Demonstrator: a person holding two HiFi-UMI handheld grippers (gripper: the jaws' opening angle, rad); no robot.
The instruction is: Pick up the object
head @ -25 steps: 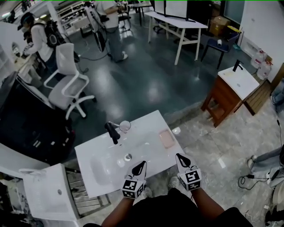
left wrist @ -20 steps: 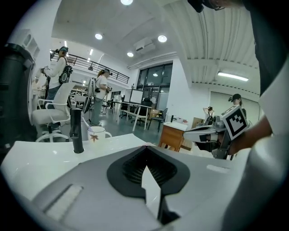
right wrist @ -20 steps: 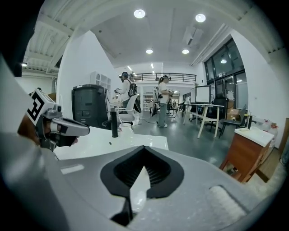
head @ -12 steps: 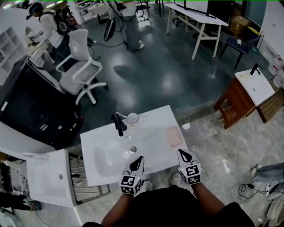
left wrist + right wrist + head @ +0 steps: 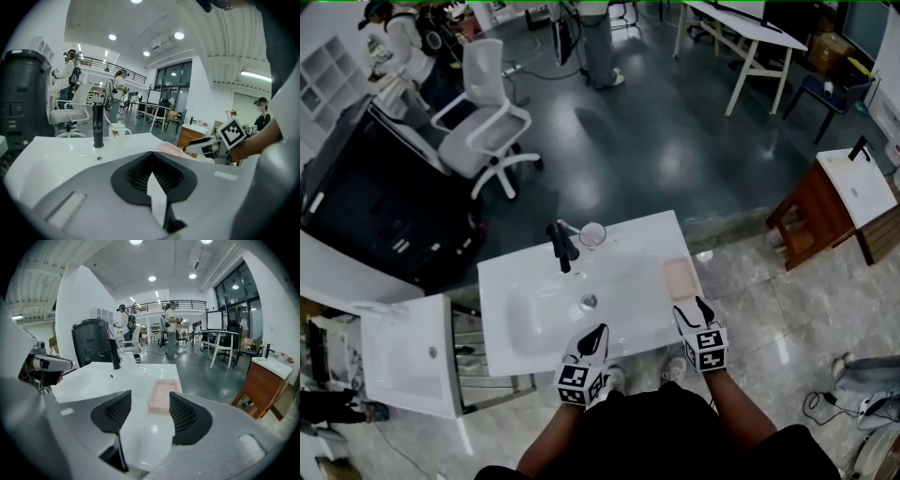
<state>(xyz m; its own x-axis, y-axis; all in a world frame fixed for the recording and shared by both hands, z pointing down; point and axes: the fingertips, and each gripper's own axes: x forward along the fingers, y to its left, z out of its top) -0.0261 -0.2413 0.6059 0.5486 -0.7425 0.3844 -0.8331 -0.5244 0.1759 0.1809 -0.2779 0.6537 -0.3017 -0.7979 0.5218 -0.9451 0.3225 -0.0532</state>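
Observation:
A pink soap dish [image 5: 679,278] lies on the right side of the white sink top [image 5: 525,281]. A black faucet [image 5: 562,247] and a cup [image 5: 592,234] stand at its back edge. My right gripper [image 5: 692,309] hovers at the front right corner, just short of the dish. Its jaws are opening, and nothing is between them. In the right gripper view the soap dish [image 5: 163,394] shows beyond the gap of the right gripper [image 5: 150,413]. My left gripper [image 5: 598,333] is shut and empty at the front edge. In its own view the left gripper [image 5: 151,164] points at the faucet [image 5: 97,126] and mug [image 5: 116,130].
A second white basin [image 5: 403,356] sits to the left and a black cabinet [image 5: 375,206] behind it. A white office chair [image 5: 487,122] stands on the dark floor beyond. A wooden stand with a small sink [image 5: 834,202] is at the right. People stand far back.
The right gripper's jaws have parted from shut. The head view has shifted, so the sink sits more to the right in the picture, and both grippers are at its front edge.

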